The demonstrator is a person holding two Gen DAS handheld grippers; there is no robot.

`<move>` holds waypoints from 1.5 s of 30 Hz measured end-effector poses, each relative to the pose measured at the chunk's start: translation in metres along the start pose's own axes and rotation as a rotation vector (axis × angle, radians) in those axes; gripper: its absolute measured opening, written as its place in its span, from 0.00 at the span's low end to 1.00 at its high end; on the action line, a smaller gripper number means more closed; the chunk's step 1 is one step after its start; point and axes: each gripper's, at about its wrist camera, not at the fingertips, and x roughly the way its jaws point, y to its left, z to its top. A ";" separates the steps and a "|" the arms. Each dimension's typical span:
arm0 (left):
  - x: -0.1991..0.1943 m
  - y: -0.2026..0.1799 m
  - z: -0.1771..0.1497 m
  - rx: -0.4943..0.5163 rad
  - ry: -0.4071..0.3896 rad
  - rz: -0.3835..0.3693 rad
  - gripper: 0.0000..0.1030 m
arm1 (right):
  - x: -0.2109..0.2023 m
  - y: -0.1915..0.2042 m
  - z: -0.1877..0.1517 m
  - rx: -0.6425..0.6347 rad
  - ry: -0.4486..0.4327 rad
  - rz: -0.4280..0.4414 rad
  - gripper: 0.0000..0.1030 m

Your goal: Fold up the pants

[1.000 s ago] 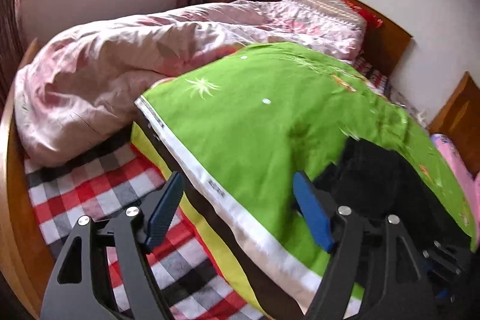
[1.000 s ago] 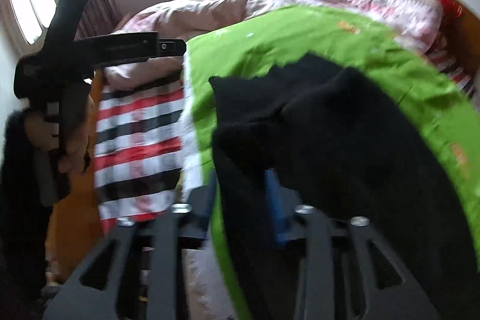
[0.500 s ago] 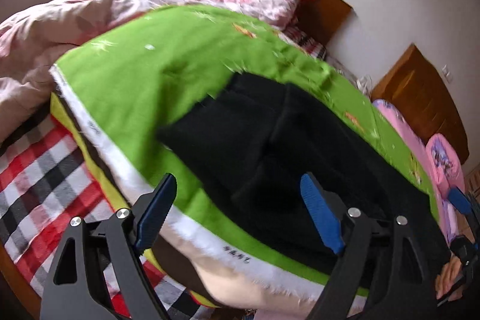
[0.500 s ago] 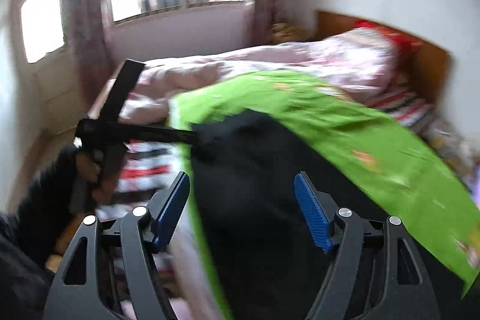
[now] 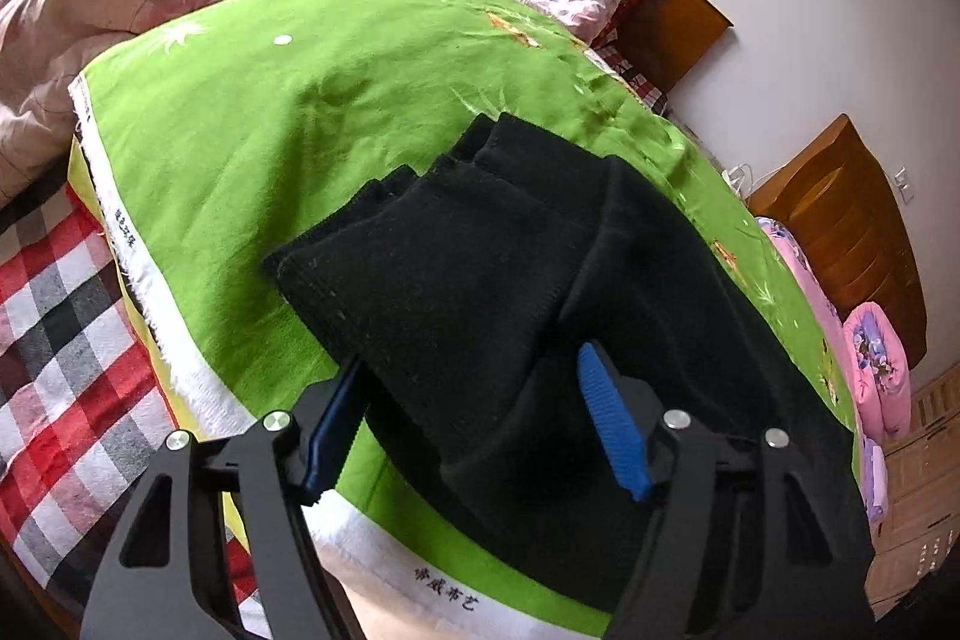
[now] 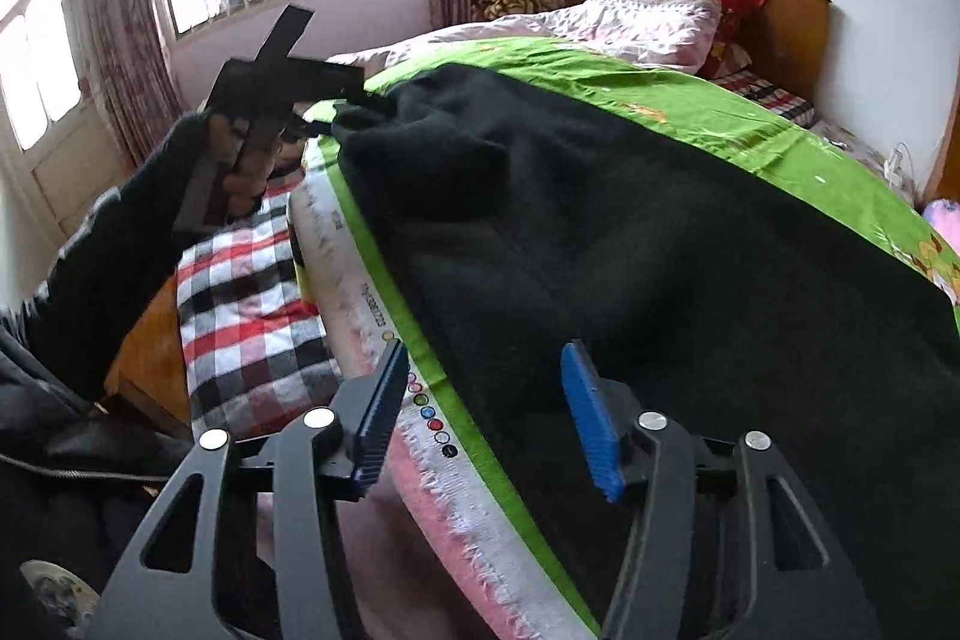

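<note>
So the black pants (image 5: 480,280) are lying on the green sheet (image 5: 252,112) on the bed, one end already doubled over the rest, so I'd say at least one fold is done and it needs another plus some tidying. My left gripper (image 5: 474,418) has its jaws spread around the folded end, not pinching it yet. My right gripper (image 6: 480,412) is spread wide too, holding nothing. Half a second back my left was hovering further off the cloth.
</note>
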 end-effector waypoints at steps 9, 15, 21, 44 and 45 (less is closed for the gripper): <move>-0.001 -0.007 0.001 0.054 -0.006 0.014 0.47 | 0.006 0.011 -0.003 -0.098 0.014 -0.137 0.20; -0.037 -0.027 0.012 0.142 -0.122 0.021 0.17 | -0.014 0.014 0.009 -0.107 -0.055 -0.174 0.10; -0.025 -0.026 0.018 0.145 -0.071 0.078 0.18 | -0.010 0.013 0.008 -0.109 0.000 -0.117 0.10; -0.022 -0.213 -0.139 0.729 -0.020 -0.053 0.90 | -0.083 -0.057 -0.075 0.290 -0.041 -0.204 0.19; -0.015 -0.218 -0.147 0.753 -0.006 -0.040 0.90 | -0.078 -0.055 -0.075 0.277 -0.023 -0.199 0.19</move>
